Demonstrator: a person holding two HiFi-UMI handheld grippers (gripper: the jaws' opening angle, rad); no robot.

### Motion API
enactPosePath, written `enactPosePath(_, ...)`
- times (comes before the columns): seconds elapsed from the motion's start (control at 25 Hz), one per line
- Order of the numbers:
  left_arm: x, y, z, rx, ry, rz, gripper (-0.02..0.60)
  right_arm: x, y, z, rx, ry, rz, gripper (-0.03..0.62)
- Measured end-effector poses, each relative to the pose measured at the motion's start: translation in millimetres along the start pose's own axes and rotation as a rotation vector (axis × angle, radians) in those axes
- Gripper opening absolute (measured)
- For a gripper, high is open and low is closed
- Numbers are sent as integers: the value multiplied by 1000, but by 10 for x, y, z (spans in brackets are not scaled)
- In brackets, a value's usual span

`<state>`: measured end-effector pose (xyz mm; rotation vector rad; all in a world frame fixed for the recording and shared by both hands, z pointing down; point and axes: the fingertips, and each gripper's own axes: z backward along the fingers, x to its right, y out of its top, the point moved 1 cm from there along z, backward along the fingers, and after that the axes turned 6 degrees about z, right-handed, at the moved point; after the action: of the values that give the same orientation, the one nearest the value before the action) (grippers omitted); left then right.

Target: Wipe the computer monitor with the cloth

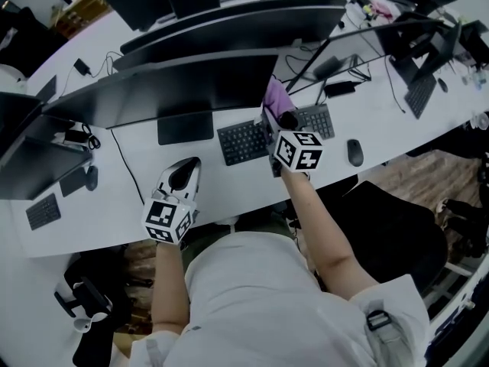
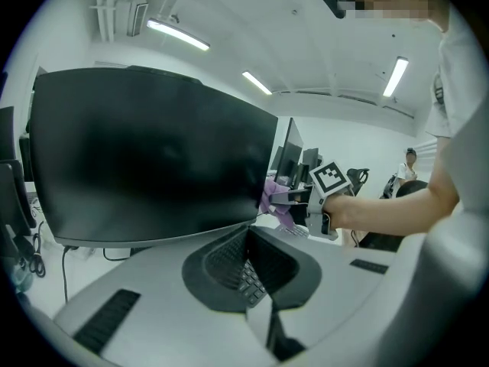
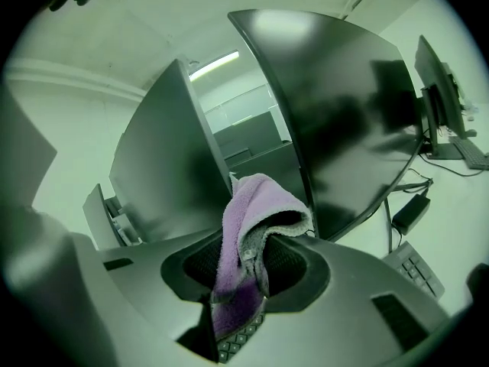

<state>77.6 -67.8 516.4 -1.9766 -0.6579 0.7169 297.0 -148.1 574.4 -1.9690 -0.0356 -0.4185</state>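
Pinching the purple cloth between its two jaws, the right gripper is closed firmly on the fabric. A folded bunch stands out past the tips, and the rest runs back between the jaws. The long axis of the cloth goes along the jaws, and its free end points away from the person, toward the dark screen. In the head view this end is at the lower right corner of the computer monitor. In the left gripper view it seems to touch that corner, but I cannot tell if it really presses on it. The monitor is wide, and its long axis goes from left to right across the middle of the tabletop. Its screen faces the front edge, where the person is. Below the right gripper lies a black keyboard, and a black mouse lies to the right of it, nearer to the right edge. The left gripper is near the front edge of the tabletop, to the left of the keyboard. Its jaws are pressed together with nothing between them, and they point toward the lower edge of the monitor
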Motion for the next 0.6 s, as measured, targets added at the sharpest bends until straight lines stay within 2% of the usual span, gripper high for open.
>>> enactPosePath(0.6, -290, -318, 52, -93, -19, 16, 2, 177, -729, -247, -115, -62, -74, 137)
